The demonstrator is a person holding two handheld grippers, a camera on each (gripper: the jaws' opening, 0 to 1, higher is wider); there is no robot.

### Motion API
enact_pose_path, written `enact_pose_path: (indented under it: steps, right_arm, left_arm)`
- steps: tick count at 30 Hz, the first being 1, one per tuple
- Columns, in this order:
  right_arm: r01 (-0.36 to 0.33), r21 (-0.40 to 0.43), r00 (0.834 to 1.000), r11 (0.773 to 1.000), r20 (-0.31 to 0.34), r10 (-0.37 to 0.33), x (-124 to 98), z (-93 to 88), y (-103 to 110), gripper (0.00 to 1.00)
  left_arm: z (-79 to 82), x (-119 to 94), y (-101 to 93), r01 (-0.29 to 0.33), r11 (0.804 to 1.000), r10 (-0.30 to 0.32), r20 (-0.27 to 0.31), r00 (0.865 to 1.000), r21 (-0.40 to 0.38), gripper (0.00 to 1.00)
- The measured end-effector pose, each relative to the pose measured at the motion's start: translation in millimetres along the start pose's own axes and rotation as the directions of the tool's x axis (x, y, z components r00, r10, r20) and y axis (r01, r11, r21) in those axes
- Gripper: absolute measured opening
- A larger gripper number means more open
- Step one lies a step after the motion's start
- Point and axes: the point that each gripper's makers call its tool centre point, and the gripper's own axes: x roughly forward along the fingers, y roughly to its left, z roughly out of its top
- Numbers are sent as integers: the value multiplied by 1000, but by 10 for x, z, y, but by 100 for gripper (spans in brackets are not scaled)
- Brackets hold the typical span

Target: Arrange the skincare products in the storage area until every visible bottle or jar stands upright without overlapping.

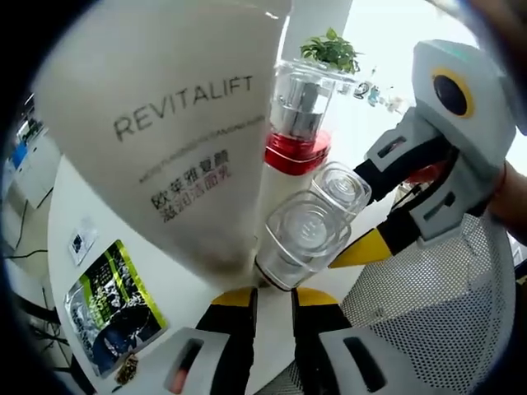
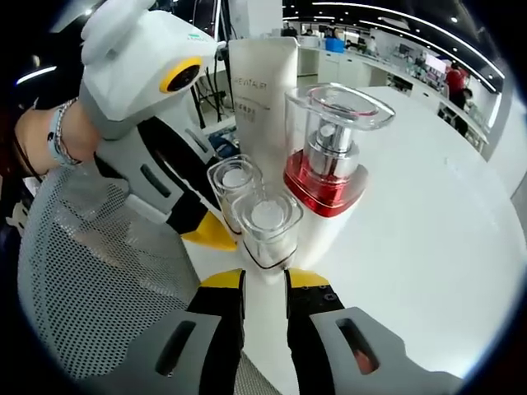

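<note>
Two small white bottles with clear caps sit side by side. My left gripper point(image 1: 276, 298) has its jaws drawn in on the lower body of the nearer bottle point(image 1: 303, 234). My right gripper point(image 2: 265, 281) is shut the same way on the other bottle point(image 2: 268, 218), and reaches into the left gripper view from the right point(image 1: 362, 247) beside that bottle point(image 1: 342, 189). The left gripper point(image 2: 210, 234) shows beside its bottle point(image 2: 235, 177). Behind them a white REVITALIFT tube point(image 1: 165, 132) point(image 2: 259, 90) and a red-collared pump bottle point(image 1: 296, 123) point(image 2: 333, 156) stand upright.
A grey mesh surface point(image 1: 428, 313) point(image 2: 90, 271) lies beside the white table point(image 2: 428, 247). A green-and-black sachet point(image 1: 115, 317) and a small white card point(image 1: 82, 241) lie on the table. A potted plant point(image 1: 331, 49) stands far back. A person's wrist point(image 2: 53, 132) holds the left gripper.
</note>
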Motion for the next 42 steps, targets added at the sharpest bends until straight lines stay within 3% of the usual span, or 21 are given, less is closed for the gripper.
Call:
enact_pose_path:
  steps: [7, 12, 20, 25, 29, 32, 42]
  right_arm:
    - [-17, -11, 1000, 1000, -14, 16, 12, -32, 29, 18]
    - [-78, -2, 996, 997, -35, 77, -46, -104, 139, 20]
    - [-154, -11, 988, 988, 1, 154, -179, -40, 290, 22]
    - [-235, -100, 971, 967, 28, 239, -346, -2, 469, 22]
    - [-312, -139, 937, 940, 116, 329, -595, 221, 626, 22]
    - [-328, -197, 916, 924, 171, 362, -791, 461, 676, 22]
    - [-266, -332, 866, 905, 331, 376, -1196, 1322, 627, 22]
  left_arm:
    - [-43, 5, 5, 6, 1000, -6, -19, 1000, -4, 18]
    - [-112, -74, 27, 19, 1000, -20, -31, 999, -21, 19]
    - [-86, -323, 161, -1, 995, 3, 21, 1000, -102, 20]
    - [-40, -505, 206, -32, 992, 43, 87, 995, -121, 22]
    - [-58, -626, 234, -44, 987, 66, 136, 988, -154, 22]
    - [-80, -703, 287, -61, 981, 91, 162, 983, -184, 22]
    - [-182, -1056, 656, -154, 936, 240, 255, 937, -318, 22]
